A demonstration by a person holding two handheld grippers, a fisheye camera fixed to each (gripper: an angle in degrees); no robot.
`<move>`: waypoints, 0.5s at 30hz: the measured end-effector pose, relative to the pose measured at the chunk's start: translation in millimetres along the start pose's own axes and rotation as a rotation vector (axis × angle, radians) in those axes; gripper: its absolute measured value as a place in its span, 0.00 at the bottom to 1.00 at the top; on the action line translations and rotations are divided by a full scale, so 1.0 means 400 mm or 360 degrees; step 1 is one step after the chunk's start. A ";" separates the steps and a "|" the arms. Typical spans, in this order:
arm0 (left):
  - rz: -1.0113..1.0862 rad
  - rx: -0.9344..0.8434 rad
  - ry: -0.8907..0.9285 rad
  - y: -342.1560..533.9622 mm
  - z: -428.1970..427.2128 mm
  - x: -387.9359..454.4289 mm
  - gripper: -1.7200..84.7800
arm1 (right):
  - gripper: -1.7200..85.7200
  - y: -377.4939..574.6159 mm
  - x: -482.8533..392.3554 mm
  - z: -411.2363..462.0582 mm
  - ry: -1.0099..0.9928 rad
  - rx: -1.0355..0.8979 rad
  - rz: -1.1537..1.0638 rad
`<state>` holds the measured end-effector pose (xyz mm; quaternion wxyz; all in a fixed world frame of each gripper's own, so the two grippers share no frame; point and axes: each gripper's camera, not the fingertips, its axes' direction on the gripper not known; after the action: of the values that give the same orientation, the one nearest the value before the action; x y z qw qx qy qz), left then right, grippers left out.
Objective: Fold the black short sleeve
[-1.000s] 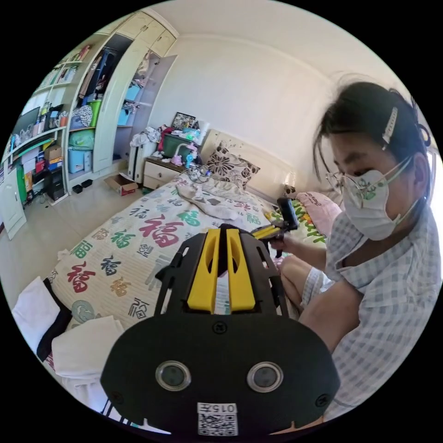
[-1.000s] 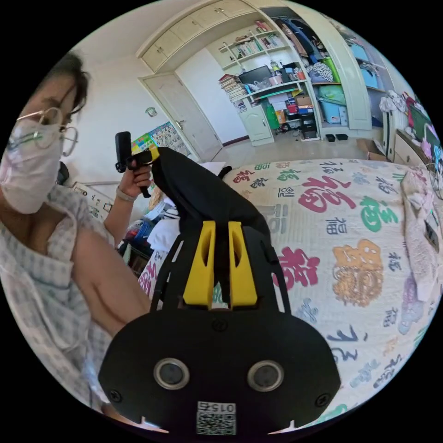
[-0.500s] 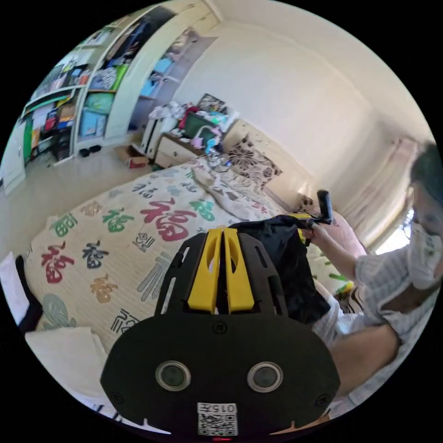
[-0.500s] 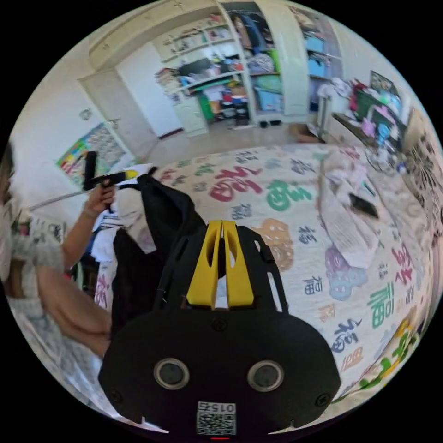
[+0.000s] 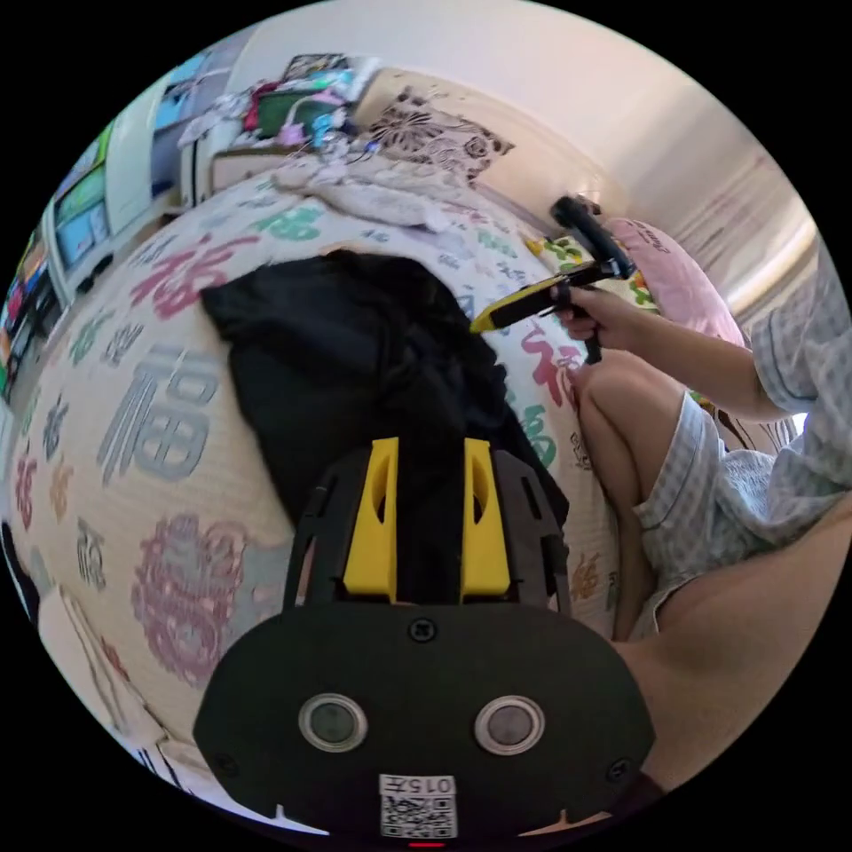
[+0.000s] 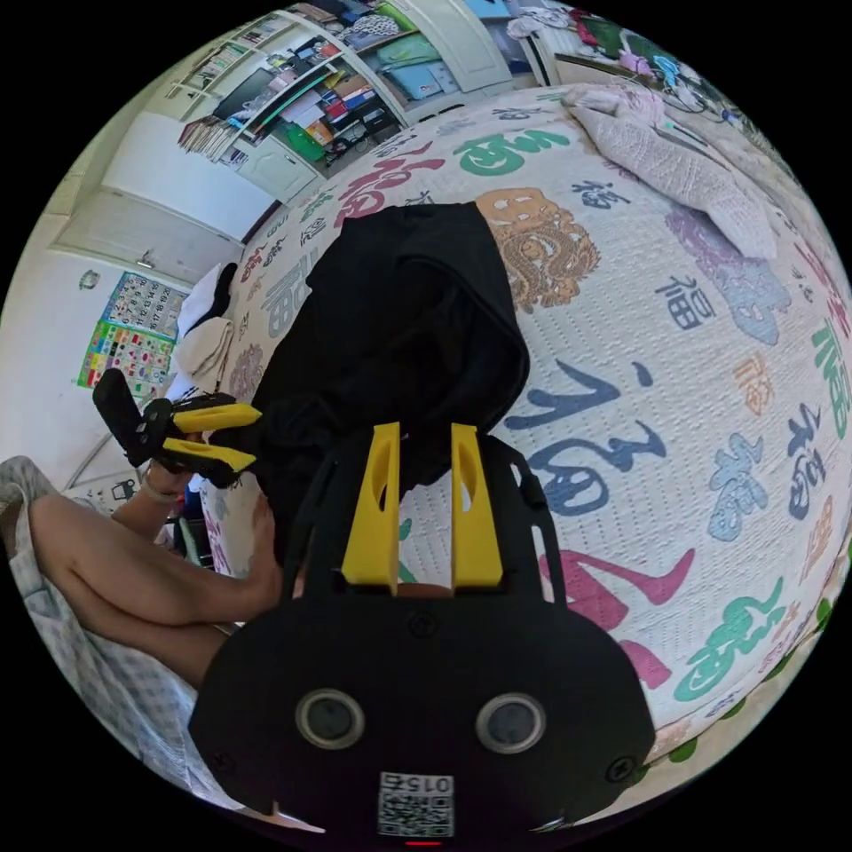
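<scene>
The black short sleeve point(image 5: 355, 355) lies crumpled on the bed cover point(image 5: 160, 426). The left gripper point(image 5: 429, 448) has its jaws spread apart, with black cloth lying between them. The right gripper point(image 6: 422, 435) also has its jaws spread, right at the shirt's near edge.

Left gripper view: we look close down over the bedspread point(image 5: 160, 426), toward the headboard.
Right gripper view: toward the shelves.
Shared: black shirt point(image 6: 399, 328).
</scene>
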<state>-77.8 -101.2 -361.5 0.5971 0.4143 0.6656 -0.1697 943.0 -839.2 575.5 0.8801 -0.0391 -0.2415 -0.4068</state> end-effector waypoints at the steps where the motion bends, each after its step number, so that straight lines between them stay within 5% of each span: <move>1: 0.0041 0.0007 -0.0001 -0.017 0.012 0.010 0.14 | 0.12 0.001 0.001 -0.002 -0.0021 -0.0007 0.0004; 4: 0.0214 -0.0268 -0.0224 -0.091 0.120 0.030 0.08 | 0.11 0.000 -0.005 -0.024 -0.0100 -0.0038 -0.0017; 7: 0.0097 -0.0260 0.0031 -0.107 0.124 -0.043 0.05 | 0.11 0.008 -0.016 -0.087 -0.0091 0.0031 -0.0051; 11: -0.0433 0.0274 0.0257 -0.017 -0.043 -0.220 0.04 | 0.10 0.047 -0.003 -0.181 -0.0110 0.0163 0.0016; 15: -0.1090 0.0949 0.0118 0.228 -0.249 -0.359 0.04 | 0.10 0.088 0.000 -0.241 -0.0174 0.0234 0.0056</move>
<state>-82.5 -24.9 -179.8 0.3369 0.3299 0.7073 -0.5266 1006.6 -841.4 495.3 0.8732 -0.0008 -0.3176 -0.3697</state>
